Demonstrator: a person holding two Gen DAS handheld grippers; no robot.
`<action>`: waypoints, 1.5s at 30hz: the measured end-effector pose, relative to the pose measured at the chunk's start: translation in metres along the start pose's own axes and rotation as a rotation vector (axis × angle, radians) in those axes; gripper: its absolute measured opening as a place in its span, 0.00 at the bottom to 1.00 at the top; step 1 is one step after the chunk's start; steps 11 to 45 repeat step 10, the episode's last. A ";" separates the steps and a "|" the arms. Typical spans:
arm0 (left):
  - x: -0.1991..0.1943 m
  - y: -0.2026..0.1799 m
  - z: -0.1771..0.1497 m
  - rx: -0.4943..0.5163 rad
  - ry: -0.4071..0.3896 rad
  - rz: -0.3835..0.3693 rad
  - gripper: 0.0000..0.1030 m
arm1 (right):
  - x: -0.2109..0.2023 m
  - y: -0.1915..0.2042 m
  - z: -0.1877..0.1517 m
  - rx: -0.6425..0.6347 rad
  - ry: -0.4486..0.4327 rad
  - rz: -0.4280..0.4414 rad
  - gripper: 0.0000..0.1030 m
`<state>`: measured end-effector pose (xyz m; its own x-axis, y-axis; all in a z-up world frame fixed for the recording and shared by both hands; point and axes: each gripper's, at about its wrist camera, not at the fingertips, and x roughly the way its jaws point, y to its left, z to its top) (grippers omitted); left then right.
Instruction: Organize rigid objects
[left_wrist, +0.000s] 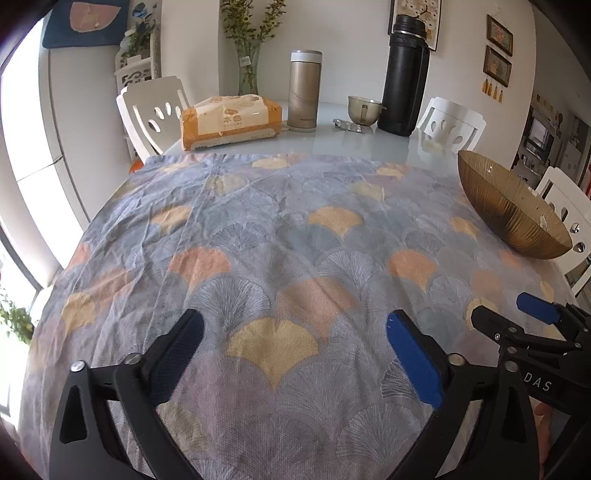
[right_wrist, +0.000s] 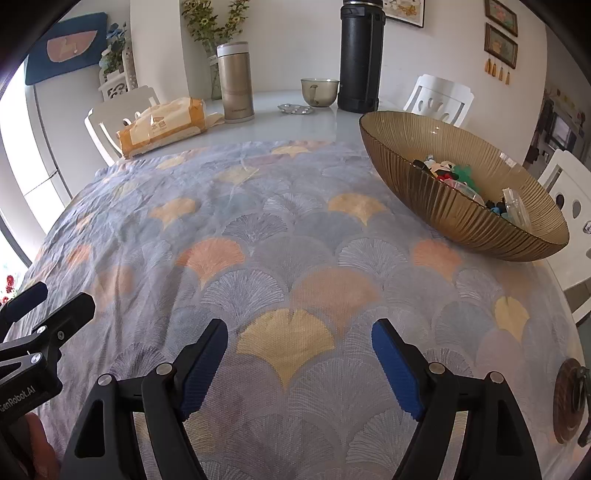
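Right wrist: small objects in bowl.

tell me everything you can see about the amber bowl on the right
The amber bowl is wide, shallow and looks like translucent ribbed glass, brown-gold with fine vertical ridges down its wall. It sits upright on the patterned cloth at the table's right side, near a white chair. Inside lies a heap of small items: black, white, red and green pieces plus clear plastic bits. Neither gripper touches it.
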<state>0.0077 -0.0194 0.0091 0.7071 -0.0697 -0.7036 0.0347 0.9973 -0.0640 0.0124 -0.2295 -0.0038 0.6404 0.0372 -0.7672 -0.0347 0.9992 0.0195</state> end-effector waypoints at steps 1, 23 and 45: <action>0.000 0.001 0.000 -0.008 0.000 -0.001 0.99 | 0.000 0.000 0.000 0.000 0.000 0.001 0.77; -0.006 0.003 0.000 -0.008 -0.046 -0.010 0.99 | 0.001 0.001 0.000 0.002 0.003 0.004 0.78; -0.006 0.003 0.000 -0.008 -0.046 -0.010 0.99 | 0.001 0.001 0.000 0.002 0.003 0.004 0.78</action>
